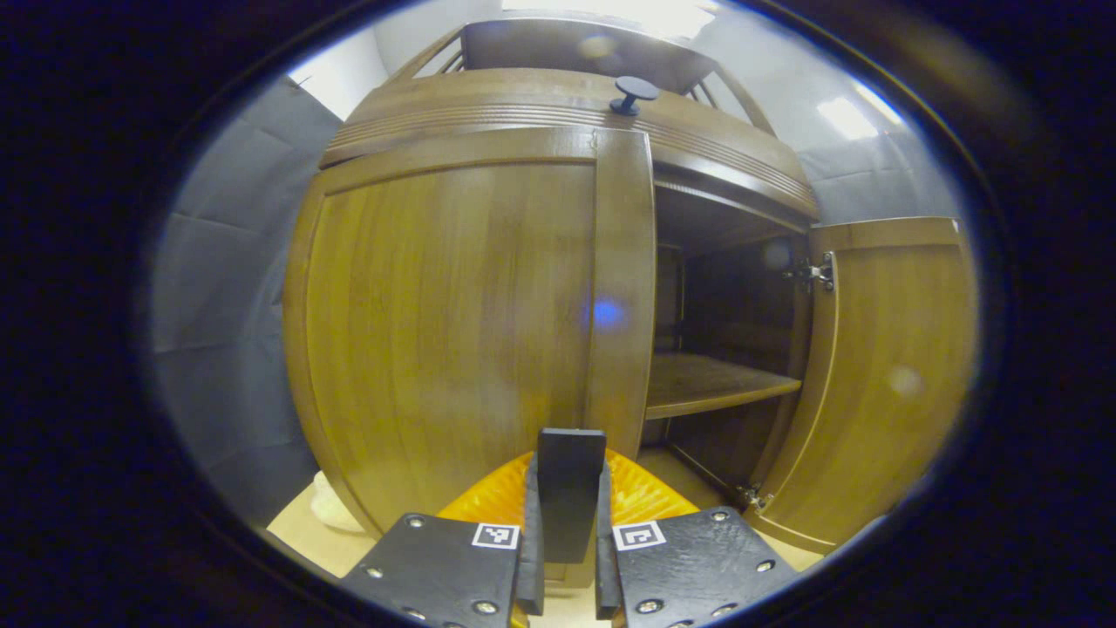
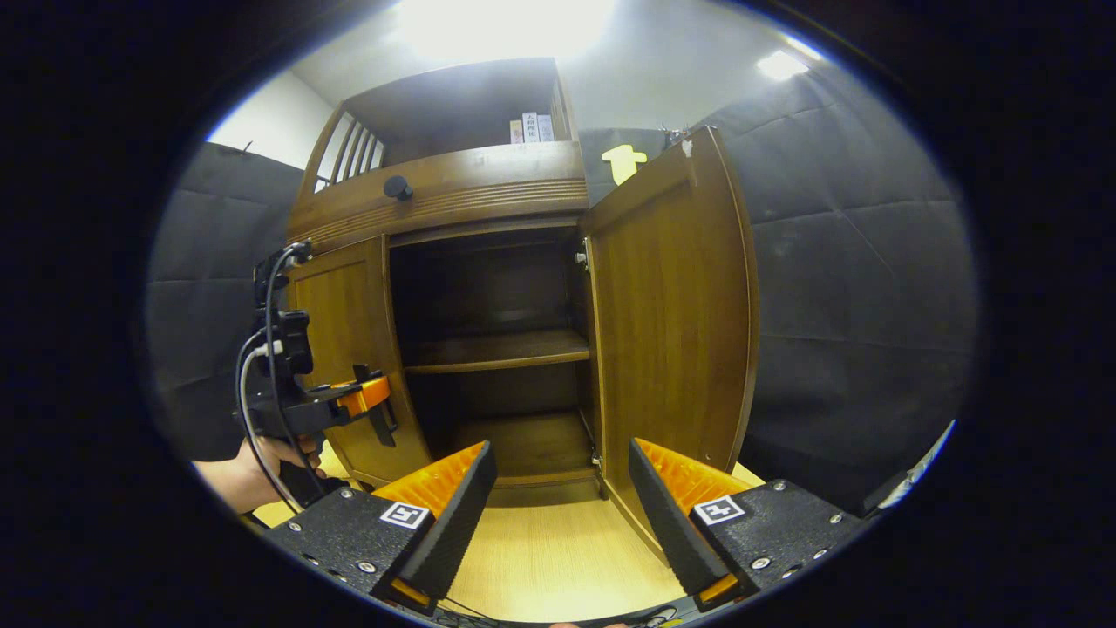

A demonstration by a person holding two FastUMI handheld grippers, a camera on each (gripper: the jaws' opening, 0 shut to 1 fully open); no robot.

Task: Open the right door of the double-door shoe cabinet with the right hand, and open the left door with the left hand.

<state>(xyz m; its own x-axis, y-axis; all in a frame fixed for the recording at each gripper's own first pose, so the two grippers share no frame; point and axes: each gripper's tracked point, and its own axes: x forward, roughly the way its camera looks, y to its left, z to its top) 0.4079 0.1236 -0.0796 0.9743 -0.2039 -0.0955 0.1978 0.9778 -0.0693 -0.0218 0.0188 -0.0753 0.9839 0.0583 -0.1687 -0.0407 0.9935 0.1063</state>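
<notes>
Nearest the lens at six o'clock in the left gripper view, the left gripper (image 1: 567,515) has its jaws drawn together on a dark upright piece at the inner edge of the left door (image 1: 453,340), apparently its handle, while that door lies flush with the shoe cabinet (image 2: 453,205). Half the job looks done: the right door (image 2: 671,314) stands swung wide toward three o'clock, baring a shelf (image 2: 497,349) inside, and the left door remains to be pulled. Clear of the wood, the right gripper (image 2: 562,497) hangs with its jaws spread, holding nothing.
</notes>
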